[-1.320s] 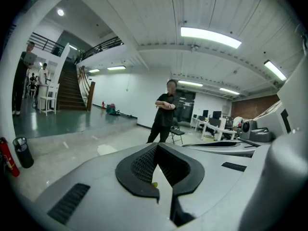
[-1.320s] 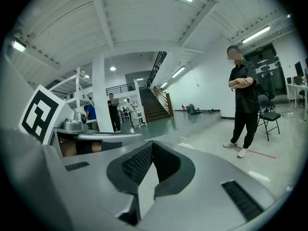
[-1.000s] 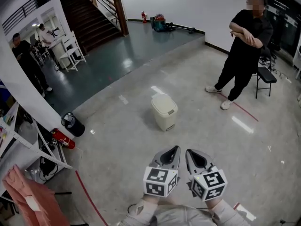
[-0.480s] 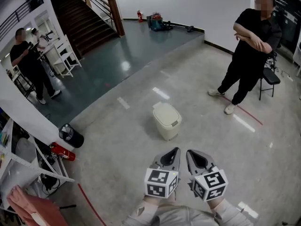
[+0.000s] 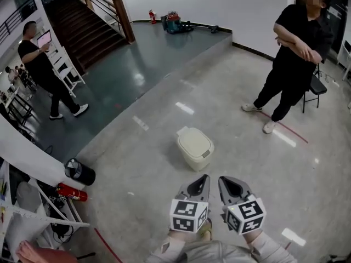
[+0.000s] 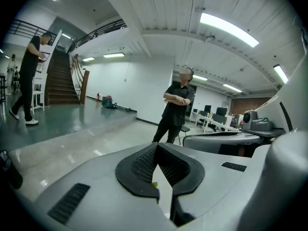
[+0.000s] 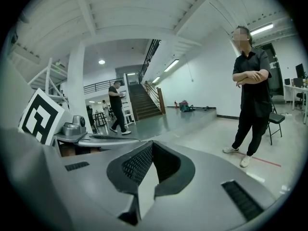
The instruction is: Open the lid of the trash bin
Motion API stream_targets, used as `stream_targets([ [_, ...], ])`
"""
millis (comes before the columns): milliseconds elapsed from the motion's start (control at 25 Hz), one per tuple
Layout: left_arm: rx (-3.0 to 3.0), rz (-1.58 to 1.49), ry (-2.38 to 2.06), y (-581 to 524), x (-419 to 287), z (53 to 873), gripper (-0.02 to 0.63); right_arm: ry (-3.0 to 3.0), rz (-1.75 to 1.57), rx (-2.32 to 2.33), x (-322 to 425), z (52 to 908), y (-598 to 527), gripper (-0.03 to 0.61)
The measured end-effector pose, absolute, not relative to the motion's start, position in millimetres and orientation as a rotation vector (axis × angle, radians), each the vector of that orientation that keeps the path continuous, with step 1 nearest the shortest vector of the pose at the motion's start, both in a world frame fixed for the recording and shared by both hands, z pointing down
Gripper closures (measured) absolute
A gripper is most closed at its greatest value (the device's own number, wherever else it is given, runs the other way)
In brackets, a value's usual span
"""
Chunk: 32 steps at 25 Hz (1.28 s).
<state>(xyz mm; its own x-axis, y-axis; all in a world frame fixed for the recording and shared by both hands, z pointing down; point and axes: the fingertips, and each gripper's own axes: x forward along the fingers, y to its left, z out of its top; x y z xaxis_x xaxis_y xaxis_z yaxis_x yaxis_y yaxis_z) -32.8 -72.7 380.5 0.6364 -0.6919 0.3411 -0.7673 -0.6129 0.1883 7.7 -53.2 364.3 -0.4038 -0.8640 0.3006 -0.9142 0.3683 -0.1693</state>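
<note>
The pale polished floor (image 5: 137, 201) takes up most of the hall, stepping up to a darker green stretch (image 5: 137, 70) that runs back to a wide staircase (image 5: 88, 21) by the white wall. One person in black (image 5: 296, 53) stands at the right with arms folded, a black chair (image 5: 317, 86) just behind them. Another person in black (image 5: 44, 70) stands far off at the left, near some white chairs (image 5: 64, 73), looking at a screen held in the hands.

The cream trash bin (image 5: 195, 148) sits alone on the pale floor, in the middle, a little ahead of the two grippers and apart from both. Its lid (image 5: 194, 142) is down flat.

The left gripper (image 5: 204, 177) and right gripper (image 5: 223, 179) are held side by side, low and close to the holder's body, both pointing toward the bin. Each has its jaws pressed together at the tips, with nothing between them.

Off to the left, a black round container (image 5: 79, 171) stands on the floor with a red fire extinguisher (image 5: 71, 192) lying just beside it.
</note>
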Motion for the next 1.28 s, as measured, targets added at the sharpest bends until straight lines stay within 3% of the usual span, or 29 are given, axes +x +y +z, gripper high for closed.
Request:
stream_targets([
  [760,2.432,0.408,-1.159,-146,-41,441,0.61,-2.351,0.557,1.608,14,412,-125,0.572],
  [1280,2.347,0.548,-1.144,-220,-5,550,0.611,-2.35,0.614,1.496,40,461,-189,0.574],
])
